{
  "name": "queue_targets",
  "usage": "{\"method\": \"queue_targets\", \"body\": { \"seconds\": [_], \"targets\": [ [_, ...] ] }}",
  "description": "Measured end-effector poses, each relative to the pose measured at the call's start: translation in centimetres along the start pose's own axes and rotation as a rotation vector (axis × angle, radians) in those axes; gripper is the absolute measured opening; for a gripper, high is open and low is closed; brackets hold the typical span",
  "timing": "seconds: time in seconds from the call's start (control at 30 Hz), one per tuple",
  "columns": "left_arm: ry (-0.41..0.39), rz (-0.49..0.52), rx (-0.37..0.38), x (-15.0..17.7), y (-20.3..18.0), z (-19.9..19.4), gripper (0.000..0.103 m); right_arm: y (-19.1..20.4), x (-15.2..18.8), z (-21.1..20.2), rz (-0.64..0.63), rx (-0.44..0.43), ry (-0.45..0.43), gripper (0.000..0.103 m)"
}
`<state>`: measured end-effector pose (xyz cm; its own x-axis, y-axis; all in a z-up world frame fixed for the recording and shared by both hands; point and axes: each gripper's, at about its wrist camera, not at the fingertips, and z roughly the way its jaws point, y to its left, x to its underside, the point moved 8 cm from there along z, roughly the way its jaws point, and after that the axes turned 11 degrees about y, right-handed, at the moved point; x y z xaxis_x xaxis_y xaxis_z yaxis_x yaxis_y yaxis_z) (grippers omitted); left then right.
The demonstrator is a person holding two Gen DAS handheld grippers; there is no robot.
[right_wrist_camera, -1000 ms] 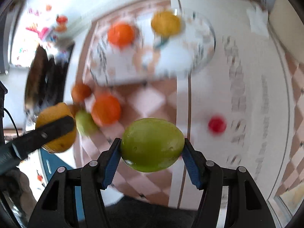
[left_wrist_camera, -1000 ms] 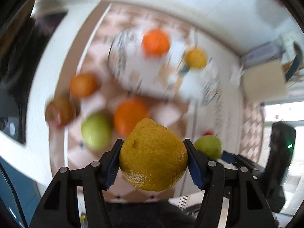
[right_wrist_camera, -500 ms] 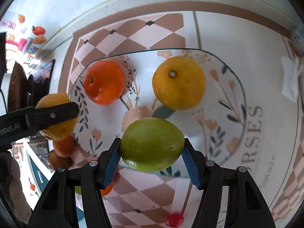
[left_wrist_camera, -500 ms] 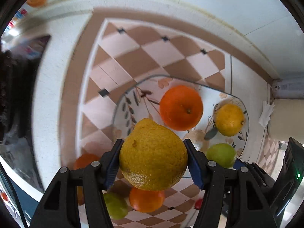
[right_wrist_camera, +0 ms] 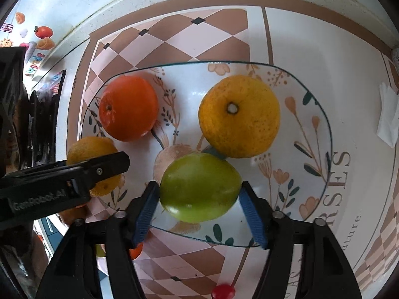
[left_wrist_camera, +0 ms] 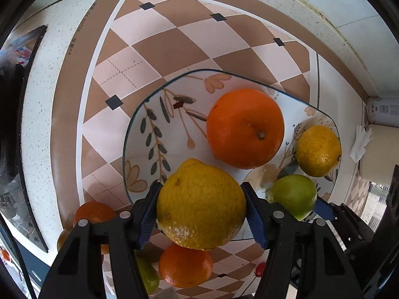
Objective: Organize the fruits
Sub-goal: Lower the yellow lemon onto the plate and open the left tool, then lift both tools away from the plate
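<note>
My left gripper (left_wrist_camera: 202, 206) is shut on a yellow citrus fruit (left_wrist_camera: 199, 203) and holds it over the near left rim of a floral plate (left_wrist_camera: 149, 134). My right gripper (right_wrist_camera: 199, 199) is shut on a green fruit (right_wrist_camera: 199, 186) over the plate's (right_wrist_camera: 311, 149) near edge. An orange (left_wrist_camera: 245, 128) and a yellow fruit (left_wrist_camera: 318, 150) lie on the plate; they also show in the right wrist view as the orange (right_wrist_camera: 128, 108) and yellow fruit (right_wrist_camera: 239, 115). The left gripper (right_wrist_camera: 62, 179) with its yellow fruit (right_wrist_camera: 89, 149) shows at left.
Loose fruit lies on the checkered mat off the plate: an orange (left_wrist_camera: 185, 266), another orange (left_wrist_camera: 93, 214) and a green fruit (left_wrist_camera: 149, 277). A small red fruit (right_wrist_camera: 223, 291) lies near the front. A white tissue (right_wrist_camera: 387, 119) and a beige box (left_wrist_camera: 381, 152) are at right.
Both grippers have moved forward from the loose fruit on the mat to the plate, each carrying its fruit, and now hang lower over the plate's near rim.
</note>
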<state>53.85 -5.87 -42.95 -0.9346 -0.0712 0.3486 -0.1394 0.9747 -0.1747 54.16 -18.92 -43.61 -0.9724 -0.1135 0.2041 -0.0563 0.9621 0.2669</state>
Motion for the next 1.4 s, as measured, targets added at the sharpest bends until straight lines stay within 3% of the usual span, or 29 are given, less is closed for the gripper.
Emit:
{"method": "queue_targets", "body": {
  "seconds": [0.13, 0.2, 0.23, 0.4, 0.53, 0.77, 1.4],
  "targets": [
    [-0.024, 0.014, 0.005, 0.3, -0.8, -0.1, 0.067, 0.1, 0.4, -1.0, -0.007, 0.007, -0.014, 0.081],
    [-0.028, 0.018, -0.001, 0.6, -0.9, -0.4, 0.084, 0.0, 0.8, -1.6, -0.008, 0.020, -0.012, 0.083],
    [-0.035, 0.021, -0.005, 0.8, -0.9, -0.6, 0.087, -0.1, 1.1, -1.8, -0.007, 0.026, -0.014, 0.087],
    [-0.099, 0.028, -0.045, 2.1, -0.9, -2.7, 0.087, -0.6, 2.6, -3.7, -0.001, 0.097, -0.065, 0.091],
    [-0.190, 0.030, -0.152, 3.6, -0.3, -4.7, 0.087, -1.0, 4.0, -5.0, 0.011, 0.136, -0.112, 0.093],
    [-0.306, 0.055, -0.227, 8.2, -0.6, -7.7, 0.087, -1.8, 7.1, -7.2, 0.031, 0.162, -0.172, 0.093],
    [-0.483, 0.108, -0.205, 16.9, -1.6, -13.5, 0.087, 0.6, 16.8, -16.0, 0.036, 0.147, -0.390, 0.093]
  ]
}}
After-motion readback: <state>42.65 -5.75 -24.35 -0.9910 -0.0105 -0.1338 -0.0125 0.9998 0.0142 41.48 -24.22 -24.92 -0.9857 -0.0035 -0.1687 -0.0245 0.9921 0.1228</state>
